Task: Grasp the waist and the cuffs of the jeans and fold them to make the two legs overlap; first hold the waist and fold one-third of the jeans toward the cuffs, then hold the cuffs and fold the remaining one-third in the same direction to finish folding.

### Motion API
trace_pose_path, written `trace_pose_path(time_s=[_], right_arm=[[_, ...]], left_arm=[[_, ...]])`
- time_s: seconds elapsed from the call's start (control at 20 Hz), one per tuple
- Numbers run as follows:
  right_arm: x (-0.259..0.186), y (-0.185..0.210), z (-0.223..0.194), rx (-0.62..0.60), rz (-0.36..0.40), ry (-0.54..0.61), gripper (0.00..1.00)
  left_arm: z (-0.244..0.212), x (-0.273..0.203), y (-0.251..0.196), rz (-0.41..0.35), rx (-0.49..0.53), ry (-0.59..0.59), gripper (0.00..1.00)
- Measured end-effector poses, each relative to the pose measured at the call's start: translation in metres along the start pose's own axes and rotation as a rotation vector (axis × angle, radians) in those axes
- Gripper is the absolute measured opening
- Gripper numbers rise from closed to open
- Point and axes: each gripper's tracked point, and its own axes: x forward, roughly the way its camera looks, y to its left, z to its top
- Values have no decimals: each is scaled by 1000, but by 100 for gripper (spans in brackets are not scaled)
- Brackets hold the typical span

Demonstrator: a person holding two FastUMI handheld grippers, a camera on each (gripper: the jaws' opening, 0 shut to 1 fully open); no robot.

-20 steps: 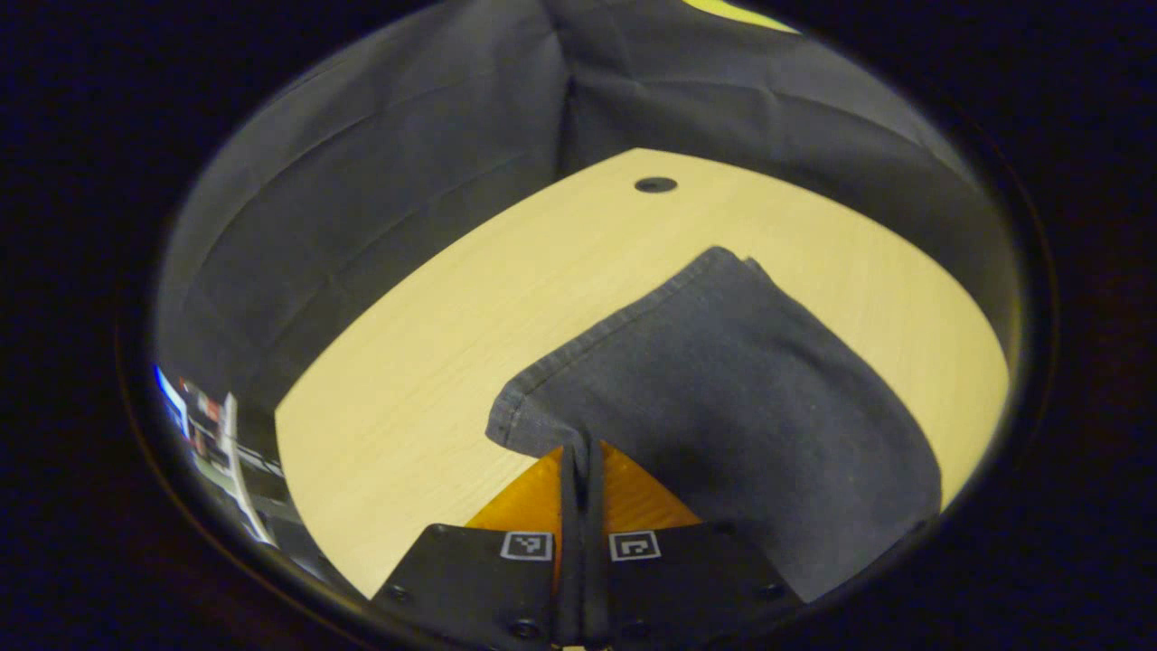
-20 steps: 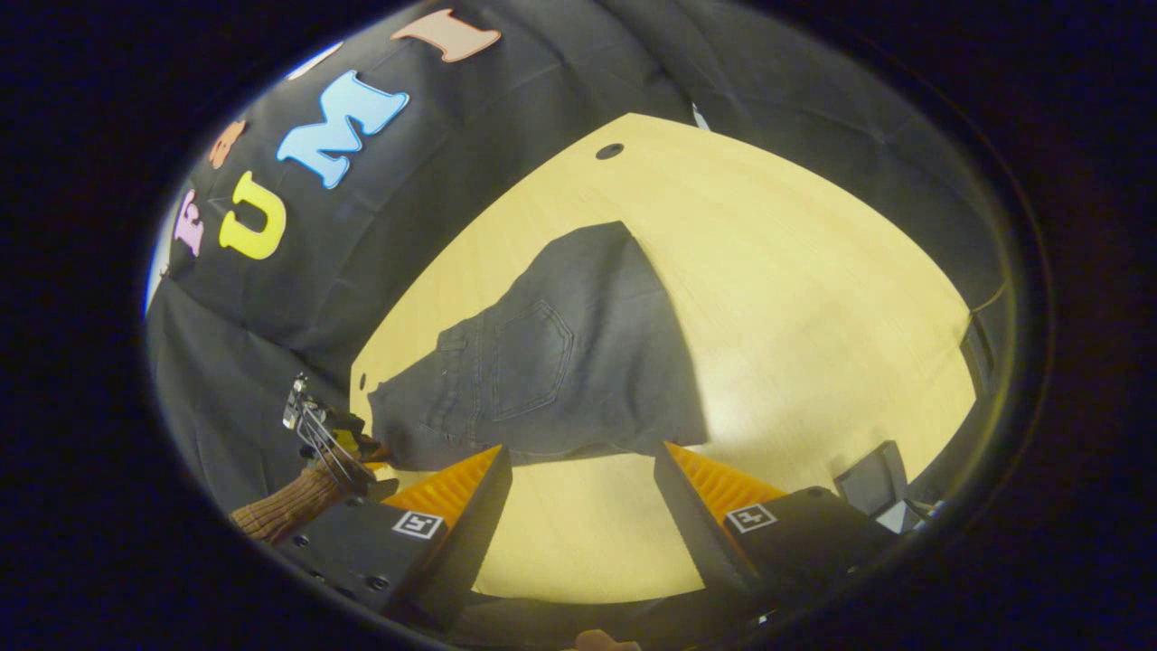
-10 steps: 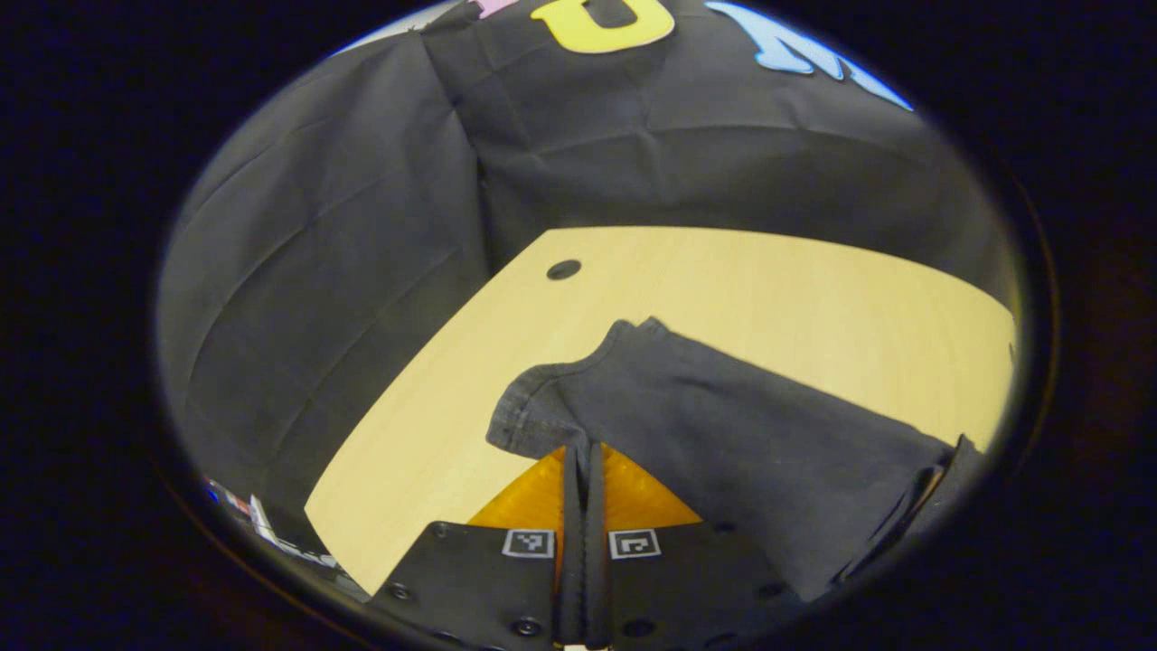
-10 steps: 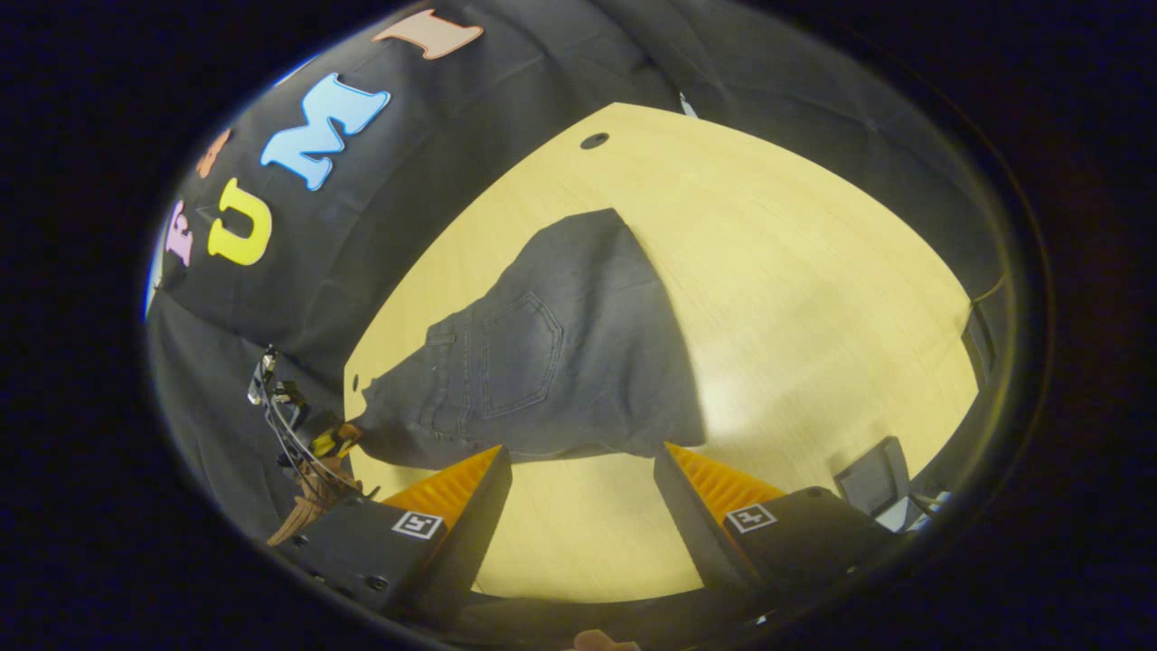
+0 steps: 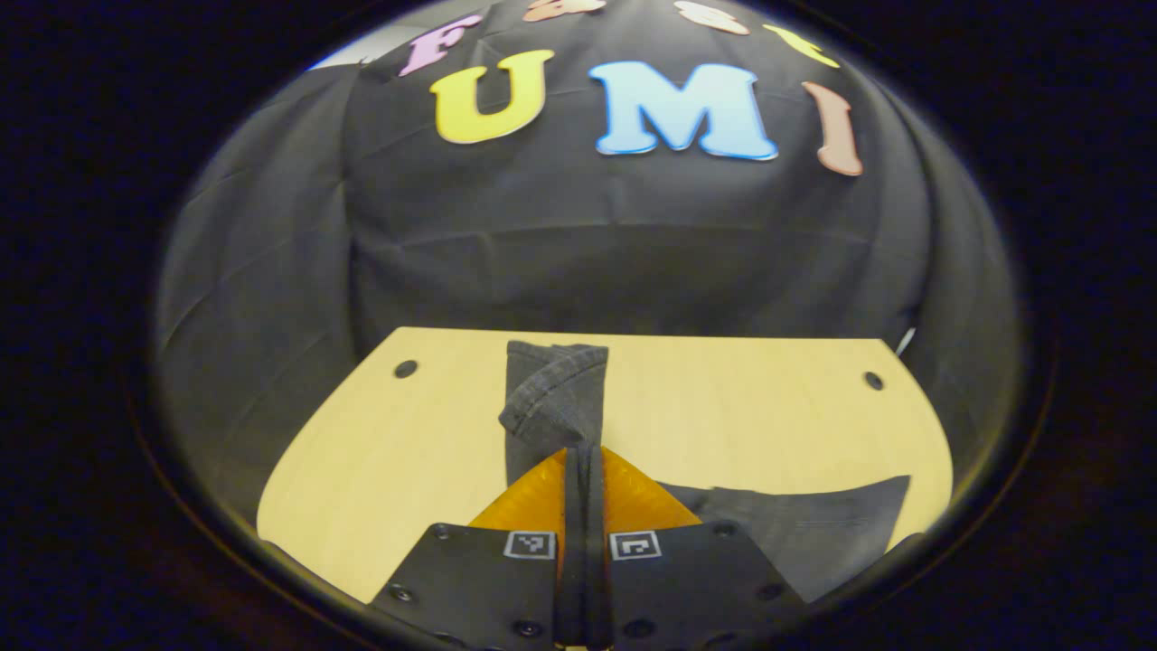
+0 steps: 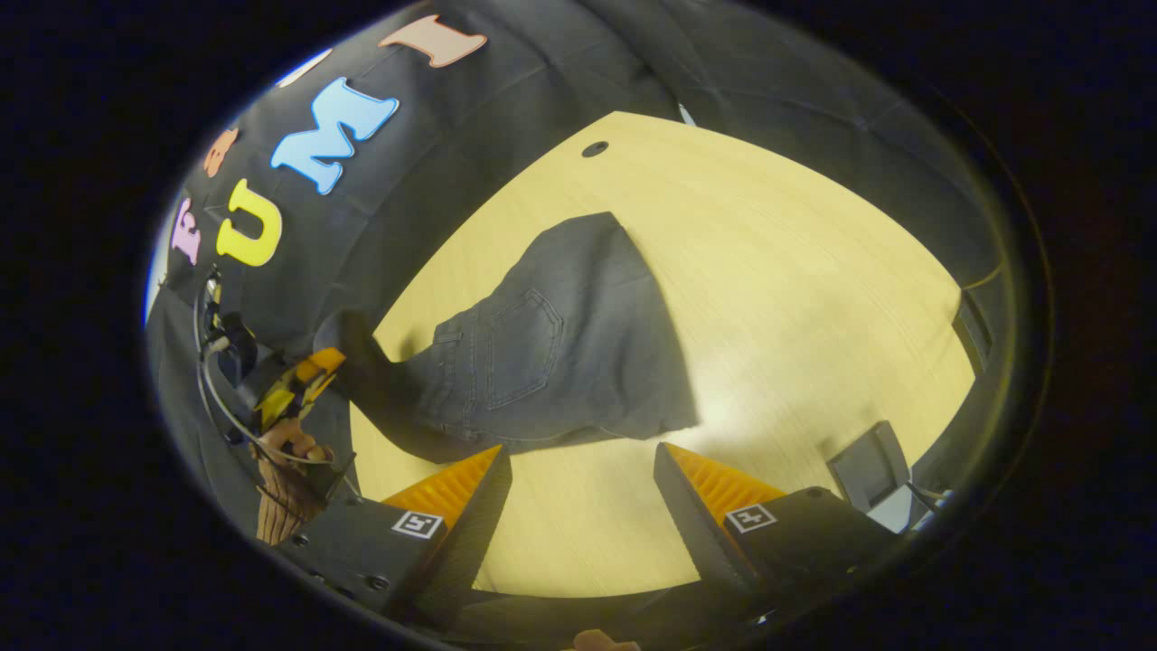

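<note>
Left gripper (image 5: pixel 583 452) first, in the left gripper view: my two fingers are pressed together on the hem of the jeans (image 5: pixel 551 407), and that pinched end rises upright in front of me above the pale wooden table (image 5: pixel 362 461). More denim lies flat toward the table's near right edge. I judge the bite is small, on the hem's edge only, so the weight of the hanging cloth could pull it free as I carry it over.

In the right gripper view, my right gripper (image 6: pixel 583 470) hangs with fingers well apart, holding nothing, above the table's near edge. The jeans (image 6: pixel 560 344) lie mid-table, back pocket up, their left end lifted to my left gripper (image 6: pixel 303 380). With one end held alone, the fold could land skewed or drag the flat part sideways.
</note>
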Motion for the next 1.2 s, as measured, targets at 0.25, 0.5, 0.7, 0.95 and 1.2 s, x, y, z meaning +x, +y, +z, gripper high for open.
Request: trace_pose_path(time_s=[0.25, 0.5, 0.7, 0.95, 1.2], right_arm=[[-19, -28, -11, 70, -29, -39, 97], [-37, -78, -29, 88, -135, -26, 93], [-48, -85, -33, 126, -102, -53, 94], [-44, -81, -25, 61, -66, -34, 95], [-35, -45, 9, -19, 23, -14, 95]], left_arm=[[-43, -108, -131, -401, 244, -53, 8], [-182, -184, -170, -673, 600, 139, 8], [-250, -157, -158, -579, 464, 401, 8], [-221, -166, -150, -588, 279, 402, 8], [-149, -171, -101, -503, 239, 255, 9]])
